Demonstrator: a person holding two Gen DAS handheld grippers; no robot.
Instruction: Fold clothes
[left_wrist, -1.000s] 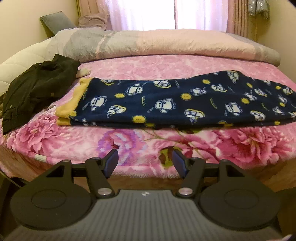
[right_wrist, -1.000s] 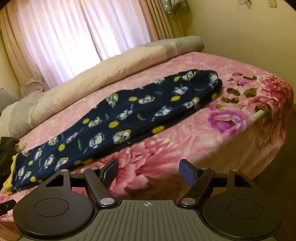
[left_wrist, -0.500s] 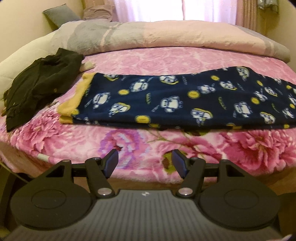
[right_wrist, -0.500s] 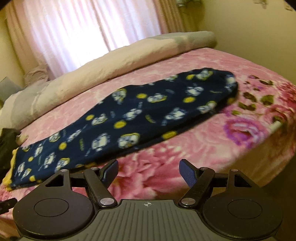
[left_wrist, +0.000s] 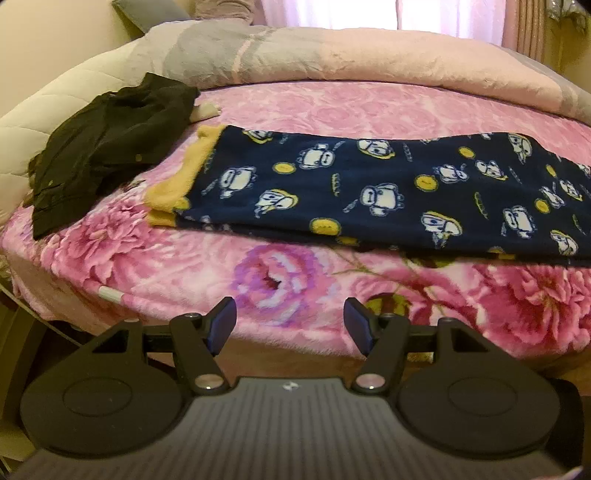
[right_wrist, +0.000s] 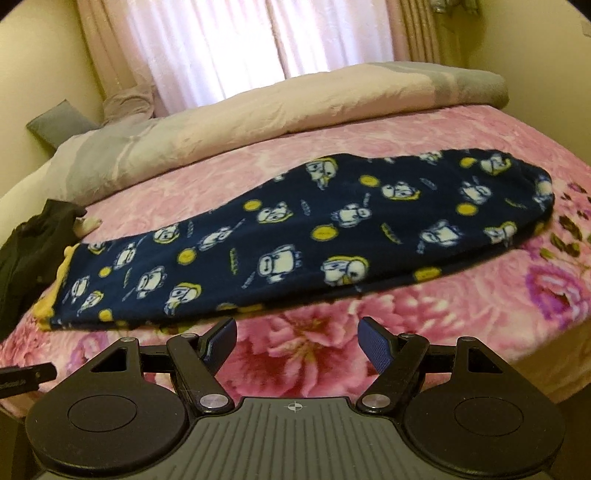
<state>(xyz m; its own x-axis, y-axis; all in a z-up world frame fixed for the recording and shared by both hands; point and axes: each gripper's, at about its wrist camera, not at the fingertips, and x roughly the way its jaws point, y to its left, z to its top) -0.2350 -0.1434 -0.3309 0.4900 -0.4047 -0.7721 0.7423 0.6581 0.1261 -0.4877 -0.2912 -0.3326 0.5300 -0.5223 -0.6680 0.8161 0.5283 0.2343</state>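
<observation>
Navy fleece pants (left_wrist: 369, 192) with a white and yellow cartoon print and a yellow cuff (left_wrist: 181, 184) lie flat, folded lengthwise, across the pink floral bed (left_wrist: 280, 280). They also show in the right wrist view (right_wrist: 295, 236). My left gripper (left_wrist: 290, 323) is open and empty, just short of the bed's front edge, below the cuff end. My right gripper (right_wrist: 297, 338) is open and empty over the front edge, close to the pants' near side.
A crumpled black garment (left_wrist: 107, 147) lies at the left of the bed beside the cuff; it also shows in the right wrist view (right_wrist: 29, 247). A rolled pink-and-grey duvet (left_wrist: 332, 55) runs along the back. Curtains (right_wrist: 221, 48) hang behind.
Both grippers have moved up and closer to the bed; the pants now appear larger and nearer. The jaws stay open. The clothes have not moved.
</observation>
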